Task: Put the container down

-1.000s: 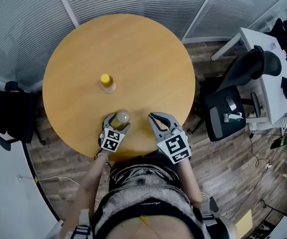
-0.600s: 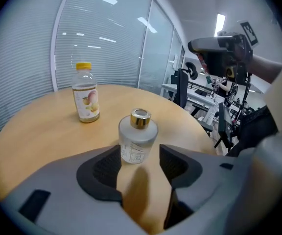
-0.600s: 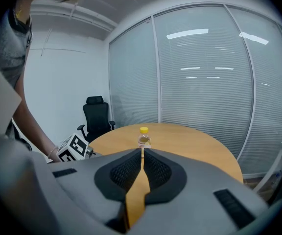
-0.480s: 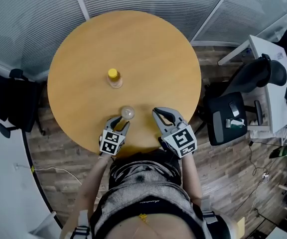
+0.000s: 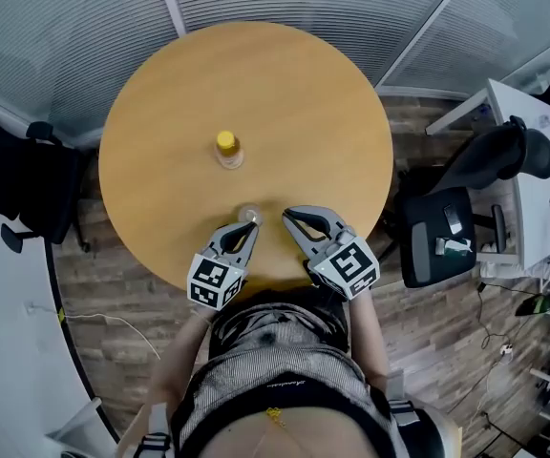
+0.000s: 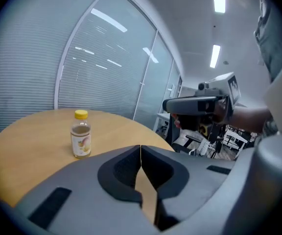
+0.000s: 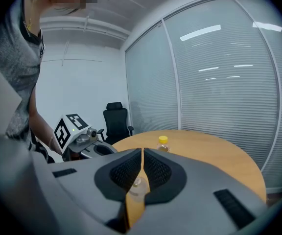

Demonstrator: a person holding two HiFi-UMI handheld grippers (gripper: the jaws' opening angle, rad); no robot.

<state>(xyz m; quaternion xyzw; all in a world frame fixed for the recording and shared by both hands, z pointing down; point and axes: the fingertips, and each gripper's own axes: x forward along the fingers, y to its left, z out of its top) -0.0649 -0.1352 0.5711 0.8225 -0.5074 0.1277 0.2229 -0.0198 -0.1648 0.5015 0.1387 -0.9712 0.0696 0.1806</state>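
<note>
A small clear container [image 5: 249, 214] without a cap stands upright on the round wooden table [image 5: 304, 113], near its front edge. My left gripper [image 5: 244, 230] hovers just behind the container, shut and holding nothing; its jaws meet edge to edge [image 6: 140, 148]. My right gripper [image 5: 291, 218] is to the container's right, also shut and holding nothing [image 7: 142, 152]. In the right gripper view, the container [image 7: 137, 185] shows low behind the jaws. A bottle with a yellow cap [image 5: 228, 149] [image 6: 81, 134] [image 7: 163, 143] stands farther in, toward the table's middle.
Glass walls with blinds curve round the far side of the table. A black office chair [image 5: 434, 236] and a white desk [image 5: 528, 170] stand at the right. Another black chair [image 5: 29, 191] is at the left. The floor is wood plank.
The left gripper held the container a second ago. It opened, drew back toward the table's edge and closed with nothing in it. The container stays standing on the table. The right gripper hardly moved.
</note>
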